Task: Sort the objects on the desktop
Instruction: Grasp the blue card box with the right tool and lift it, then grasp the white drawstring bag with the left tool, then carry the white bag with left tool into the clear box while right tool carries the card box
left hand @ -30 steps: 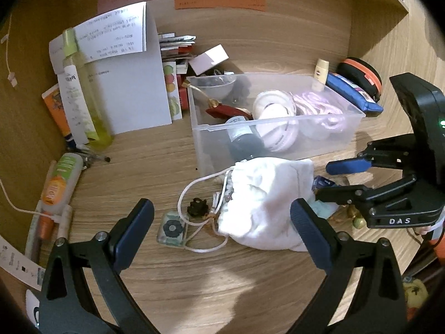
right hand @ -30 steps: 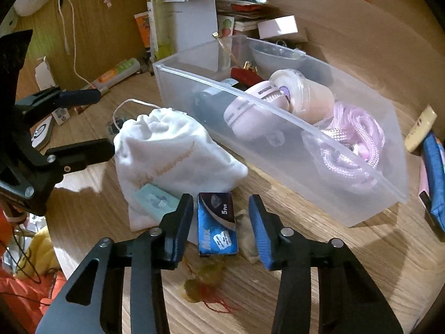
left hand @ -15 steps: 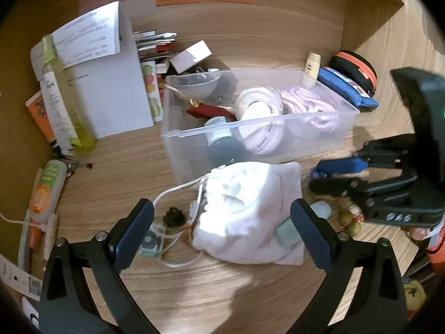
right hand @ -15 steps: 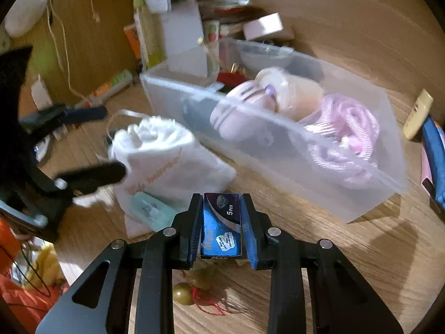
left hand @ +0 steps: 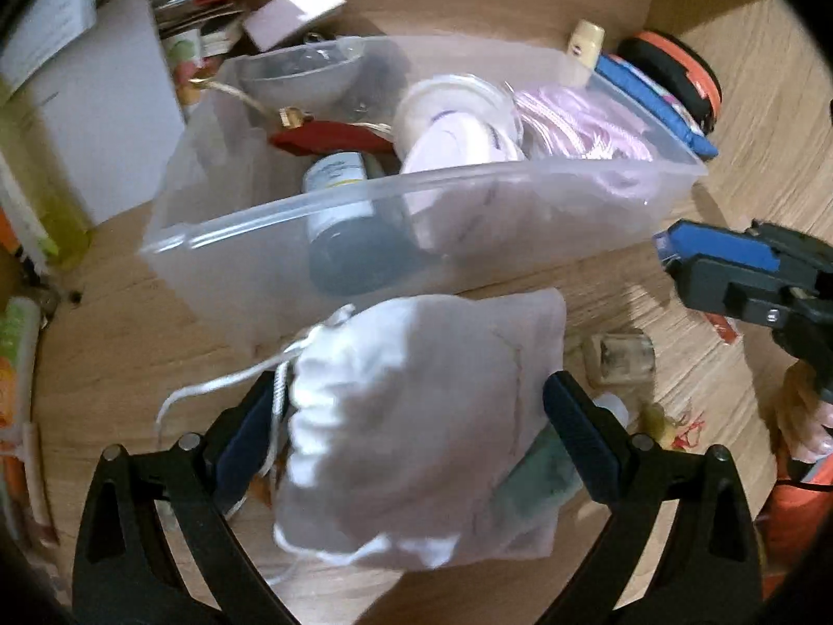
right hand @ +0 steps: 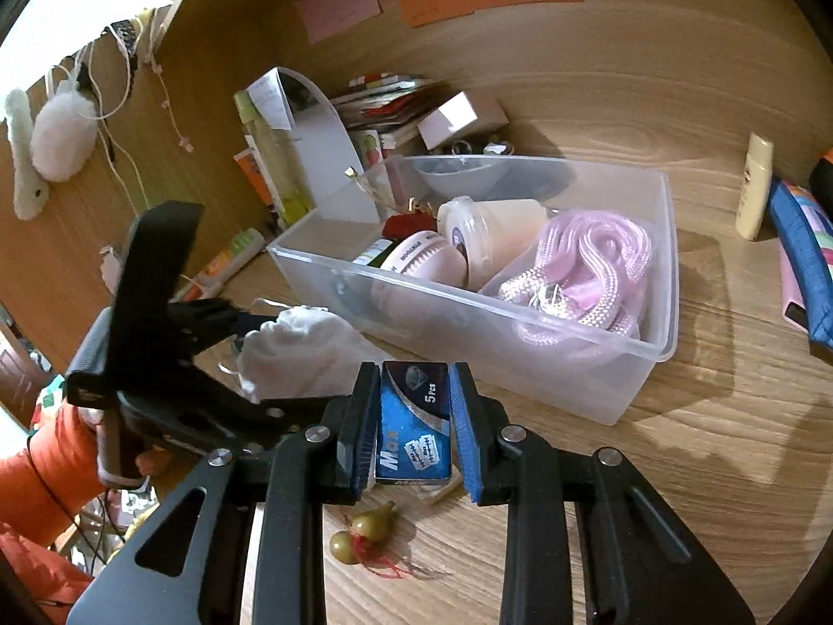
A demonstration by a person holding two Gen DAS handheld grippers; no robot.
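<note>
A white drawstring pouch [left hand: 416, 380] lies on the wooden desk in front of a clear plastic bin [left hand: 364, 208]. My left gripper [left hand: 411, 440] stands open and wide around the pouch, one finger on each side. In the right wrist view the pouch [right hand: 307, 354] sits just left of my right gripper [right hand: 413, 380]. That gripper is shut on a small blue blade box [right hand: 414, 416], held clear of the desk near the bin [right hand: 468, 302]. In the left wrist view, the right gripper [left hand: 669, 255] shows at the bin's right end.
The bin holds a pink rope [right hand: 588, 265], a cream jar [right hand: 489, 224], a dark bottle [left hand: 343, 219] and a clear bowl. A gourd charm [right hand: 364, 531] and a small clear box [left hand: 617, 359] lie on the desk. A yellow tube [right hand: 752, 187] and blue case [right hand: 802, 255] sit right.
My right gripper closed on the blue blade box and raised it off the desk. My left gripper came down and forward until the white pouch sat between its fingers.
</note>
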